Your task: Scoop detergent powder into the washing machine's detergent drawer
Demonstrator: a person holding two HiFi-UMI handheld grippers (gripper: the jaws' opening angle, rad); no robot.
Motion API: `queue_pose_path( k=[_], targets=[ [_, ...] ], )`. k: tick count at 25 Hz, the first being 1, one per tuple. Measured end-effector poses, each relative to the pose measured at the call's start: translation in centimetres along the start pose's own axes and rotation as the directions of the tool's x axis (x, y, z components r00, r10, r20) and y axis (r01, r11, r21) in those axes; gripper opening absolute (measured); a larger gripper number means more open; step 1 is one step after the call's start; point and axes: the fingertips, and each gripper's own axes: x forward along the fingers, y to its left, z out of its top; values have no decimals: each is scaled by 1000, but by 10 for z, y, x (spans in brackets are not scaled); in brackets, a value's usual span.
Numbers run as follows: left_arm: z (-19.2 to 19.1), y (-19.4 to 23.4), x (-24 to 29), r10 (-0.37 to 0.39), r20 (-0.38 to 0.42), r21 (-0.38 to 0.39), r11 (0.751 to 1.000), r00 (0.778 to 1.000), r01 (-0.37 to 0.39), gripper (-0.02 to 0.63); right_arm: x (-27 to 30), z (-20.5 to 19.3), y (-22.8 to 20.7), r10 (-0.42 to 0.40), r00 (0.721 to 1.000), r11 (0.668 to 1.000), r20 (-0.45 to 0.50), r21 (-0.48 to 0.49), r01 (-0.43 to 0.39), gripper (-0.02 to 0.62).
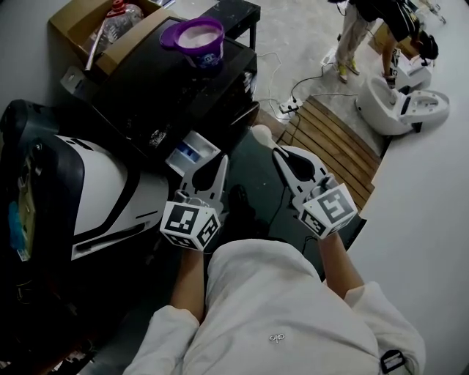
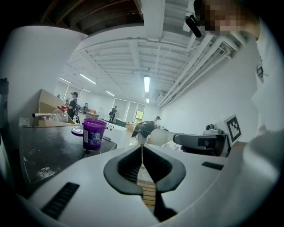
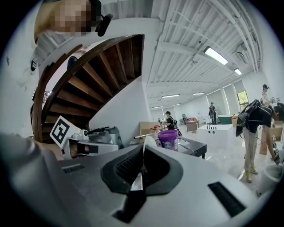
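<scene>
Head view: right tongs (image 1: 277, 150) grip scoop (image 1: 260, 133), left tongs (image 1: 223, 158) clenched; purple tub (image 1: 199, 38) beyond.

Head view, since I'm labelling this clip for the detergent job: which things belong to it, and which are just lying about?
Belong to the job:
- purple detergent tub, lid off
- detergent drawer, pulled out
- white scoop, in the right gripper's jaws

Just lying about:
- cardboard box
- plastic bottle in it
- power strip
- wooden slat mat

The tub (image 1: 199, 42) is purple, the scoop (image 1: 261, 134) white, the washing machine (image 1: 146, 95) black.
</scene>
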Motion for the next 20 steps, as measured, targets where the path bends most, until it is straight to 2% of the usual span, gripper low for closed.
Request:
queue_pose_path(
  k=[20],
  targets=[
    [46, 102, 64, 16, 28, -10, 1000, 999, -16, 23, 120, 29, -48, 12, 1000, 999, -14, -29, -12, 11]
  ],
)
